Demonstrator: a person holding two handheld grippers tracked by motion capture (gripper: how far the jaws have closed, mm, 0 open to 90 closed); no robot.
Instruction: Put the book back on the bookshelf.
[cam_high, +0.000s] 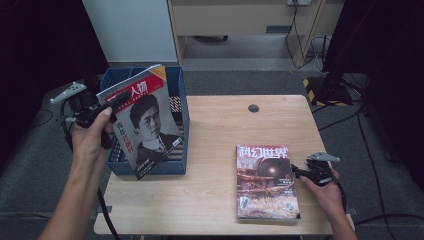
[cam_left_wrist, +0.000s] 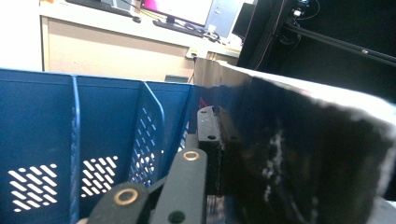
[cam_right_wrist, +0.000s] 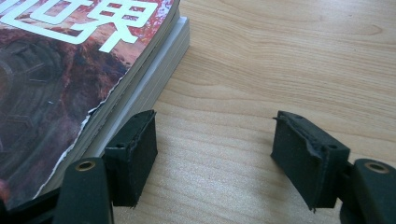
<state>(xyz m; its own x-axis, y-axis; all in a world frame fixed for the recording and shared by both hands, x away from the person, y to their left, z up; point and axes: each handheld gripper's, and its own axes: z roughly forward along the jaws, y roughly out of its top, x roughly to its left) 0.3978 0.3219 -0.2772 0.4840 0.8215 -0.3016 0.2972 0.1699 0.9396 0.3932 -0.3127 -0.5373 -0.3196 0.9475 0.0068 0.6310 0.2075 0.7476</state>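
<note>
High view is showing your left tool (cam_high: 102, 111) clamping a glossy portrait magazine (cam_high: 142, 120), tilted over the blue plastic file box (cam_high: 177, 82) at nine o'clock on the tabletop (cam_high: 220, 135); the box's perforated dividers are forming upright slots. At five o'clock, two thick, flat magazines (cam_high: 265, 182) are lying stacked on the pale wood grain. Your right tool (cam_high: 302, 172) is sitting just beside their three o'clock edge, its jaws standing apart, gripping nothing.

table (cam_high: 220, 125): light wood | blue file rack (cam_high: 176, 165) left; stacked magazines (cam_high: 266, 185) right
</note>
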